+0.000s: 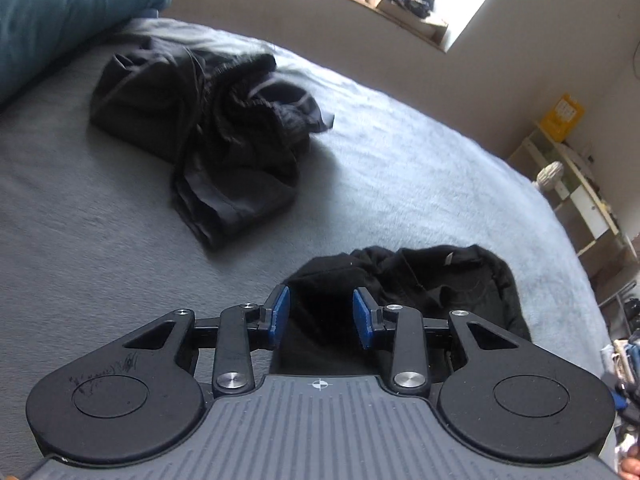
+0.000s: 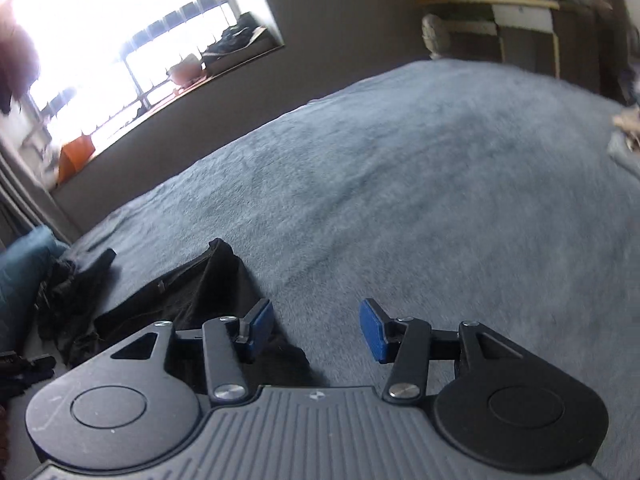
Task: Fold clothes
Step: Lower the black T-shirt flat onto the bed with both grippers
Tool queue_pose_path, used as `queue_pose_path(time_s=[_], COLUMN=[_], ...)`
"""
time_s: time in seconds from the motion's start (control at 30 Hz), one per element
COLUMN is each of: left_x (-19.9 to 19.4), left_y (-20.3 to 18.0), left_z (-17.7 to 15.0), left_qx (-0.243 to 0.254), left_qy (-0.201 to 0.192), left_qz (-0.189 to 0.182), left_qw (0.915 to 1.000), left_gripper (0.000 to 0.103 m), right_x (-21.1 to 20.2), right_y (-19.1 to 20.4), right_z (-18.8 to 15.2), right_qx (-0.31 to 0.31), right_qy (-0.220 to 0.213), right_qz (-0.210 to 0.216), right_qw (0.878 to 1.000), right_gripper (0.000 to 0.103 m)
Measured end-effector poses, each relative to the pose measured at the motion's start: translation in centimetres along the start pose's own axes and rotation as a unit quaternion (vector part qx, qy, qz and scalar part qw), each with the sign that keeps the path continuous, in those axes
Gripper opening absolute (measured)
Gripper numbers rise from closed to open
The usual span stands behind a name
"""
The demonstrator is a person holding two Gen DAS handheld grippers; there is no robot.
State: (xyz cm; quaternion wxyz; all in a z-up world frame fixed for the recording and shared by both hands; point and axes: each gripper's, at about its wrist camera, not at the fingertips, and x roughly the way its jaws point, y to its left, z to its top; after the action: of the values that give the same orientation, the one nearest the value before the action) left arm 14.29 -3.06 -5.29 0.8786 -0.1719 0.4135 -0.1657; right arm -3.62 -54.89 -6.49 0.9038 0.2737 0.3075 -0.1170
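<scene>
Black crumpled garment (image 1: 404,280) on grey blanket (image 1: 80,220)

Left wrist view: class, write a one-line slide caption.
Open left tool over a black garment; a crumpled dark pile on the grey bed.

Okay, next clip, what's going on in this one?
A person is folding clothes on a grey bed with tongs in each hand. Both the left tongs and the right tongs are open and hold nothing. A black garment lies just beyond the left tongs, and a crumpled dark pile sits farther back.
</scene>
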Motion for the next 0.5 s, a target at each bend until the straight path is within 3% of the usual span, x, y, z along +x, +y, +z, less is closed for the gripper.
queue_pose_path(time_s=[0.1, 0.2, 0.4, 0.5], left_x=[-3.3, -7.4, -16.3, -18.8], left_y=[0.6, 0.7, 0.2, -0.6], left_z=[0.7, 1.1, 0.4, -1.4], left_qx=[-0.011, -0.007, 0.035, 0.066], left_qy=[-0.026, -0.056, -0.101, -0.087], left_qz=[-0.008, -0.010, -0.003, -0.003], left_qw=[0.9996, 0.9983, 0.9943, 0.9940], left_gripper=[0.035, 0.035, 0.038, 0.046], right_x=[-4.2, -9.3, -17.2, -19.4], right_y=[-3.5, -6.0, -7.7, -6.8], right_z=[-0.5, -2.9, -7.9, -10.1], right_qx=[0.077, 0.110, 0.138, 0.124], right_qy=[-0.005, -0.016, -0.023, -0.019], right_qz=[0.037, 0.054, 0.085, 0.104], right_qw=[0.996, 0.992, 0.987, 0.987], right_gripper=[0.051, 0.051, 0.052, 0.052])
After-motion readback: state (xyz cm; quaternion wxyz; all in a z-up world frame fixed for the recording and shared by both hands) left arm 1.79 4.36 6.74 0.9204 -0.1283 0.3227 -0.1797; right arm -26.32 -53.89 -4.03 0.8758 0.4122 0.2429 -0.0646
